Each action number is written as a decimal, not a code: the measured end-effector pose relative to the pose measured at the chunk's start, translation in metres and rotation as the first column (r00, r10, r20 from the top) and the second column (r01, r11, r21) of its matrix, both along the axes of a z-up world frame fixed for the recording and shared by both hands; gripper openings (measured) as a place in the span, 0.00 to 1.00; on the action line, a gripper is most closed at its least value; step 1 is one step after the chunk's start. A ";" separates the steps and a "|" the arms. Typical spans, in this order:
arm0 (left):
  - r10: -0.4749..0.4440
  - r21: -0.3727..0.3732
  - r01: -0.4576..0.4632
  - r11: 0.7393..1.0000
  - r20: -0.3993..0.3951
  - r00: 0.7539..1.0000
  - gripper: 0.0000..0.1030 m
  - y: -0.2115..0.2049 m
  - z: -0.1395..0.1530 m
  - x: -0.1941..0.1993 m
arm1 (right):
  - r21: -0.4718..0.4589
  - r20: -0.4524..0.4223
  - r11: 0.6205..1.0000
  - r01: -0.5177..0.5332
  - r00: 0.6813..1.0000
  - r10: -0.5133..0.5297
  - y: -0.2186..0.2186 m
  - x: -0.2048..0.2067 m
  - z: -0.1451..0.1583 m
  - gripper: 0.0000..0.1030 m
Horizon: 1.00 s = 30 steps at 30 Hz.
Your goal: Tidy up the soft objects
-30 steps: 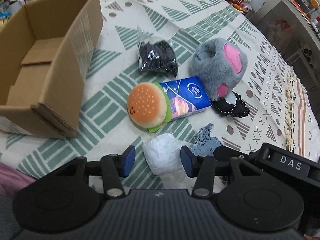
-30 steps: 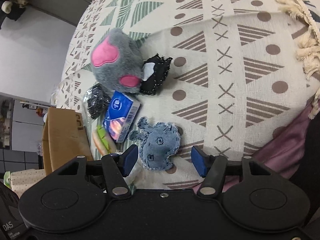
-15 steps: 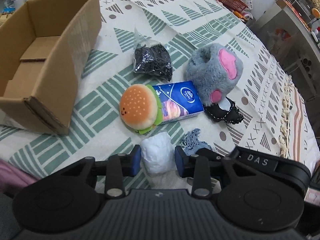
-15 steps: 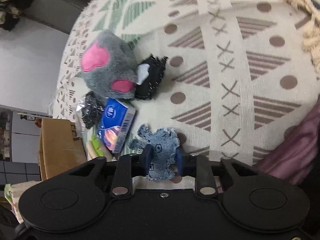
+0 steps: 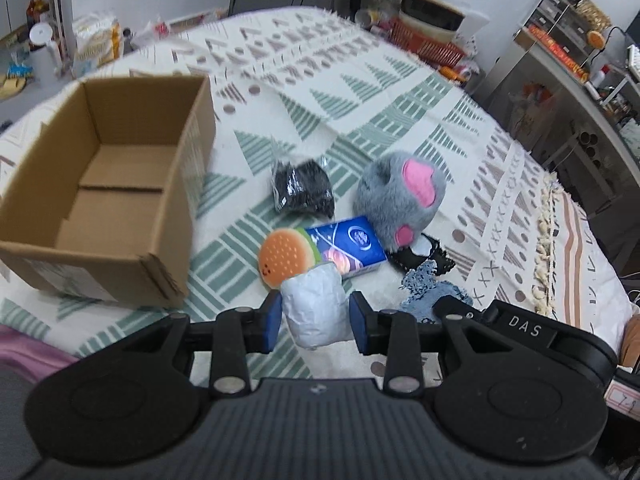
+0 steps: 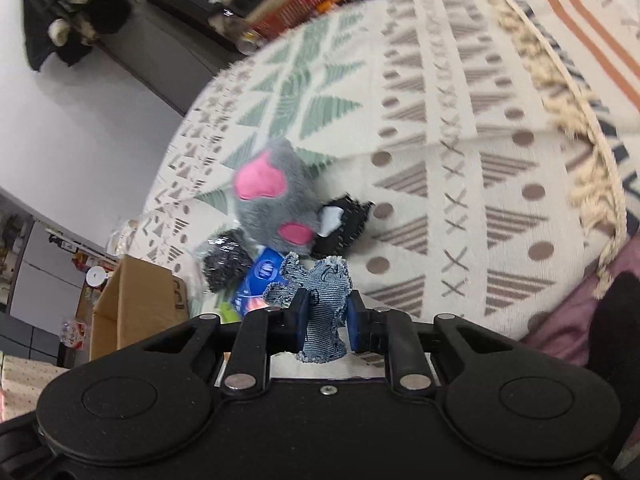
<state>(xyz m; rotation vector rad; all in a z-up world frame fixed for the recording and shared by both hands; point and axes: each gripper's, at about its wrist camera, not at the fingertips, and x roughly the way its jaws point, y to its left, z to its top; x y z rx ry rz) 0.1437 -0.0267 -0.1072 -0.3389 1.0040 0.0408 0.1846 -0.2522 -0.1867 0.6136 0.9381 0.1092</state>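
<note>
Over the patterned cloth (image 5: 400,92), my left gripper (image 5: 315,317) is clamped on the white pouch (image 5: 314,306) and my right gripper (image 6: 326,314) on the denim toy (image 6: 323,300); the cardboard box (image 5: 120,184) is empty, so burger plush (image 5: 285,258), grey slipper (image 5: 400,200) and others remain.

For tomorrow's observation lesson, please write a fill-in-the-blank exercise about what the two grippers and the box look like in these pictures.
1. The left gripper is shut on a ____ soft bundle.
2. The right gripper is shut on a small toy made of ____ fabric.
3. The cardboard box on the patterned cloth has ____ inside it.
4. The pink patches belong to the ____ plush toy.

Missing words: white; denim; nothing; grey
</note>
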 end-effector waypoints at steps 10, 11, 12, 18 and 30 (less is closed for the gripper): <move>-0.014 0.034 0.012 0.999 0.077 0.997 0.34 0.020 0.031 -0.018 | -0.088 0.152 0.994 -0.060 0.986 0.073 0.019 -0.022 0.035 0.19; -0.016 0.039 0.013 0.999 0.085 0.996 0.34 0.022 0.034 -0.020 | -0.102 0.166 0.992 -0.068 0.983 0.084 0.022 -0.024 0.039 0.19; -0.018 0.044 0.014 0.999 0.093 0.996 0.34 0.024 0.037 -0.021 | -0.122 0.178 0.990 -0.071 0.980 0.093 0.026 -0.026 0.043 0.19; -0.019 0.053 0.012 0.999 0.130 0.991 0.34 0.039 0.052 -0.029 | -0.204 0.239 0.973 -0.108 0.958 0.156 0.045 -0.032 0.067 0.19; 0.008 0.063 -0.021 0.998 0.203 0.979 0.34 0.074 0.078 -0.039 | -0.272 0.279 0.933 -0.235 0.909 0.311 0.088 -0.030 0.118 0.19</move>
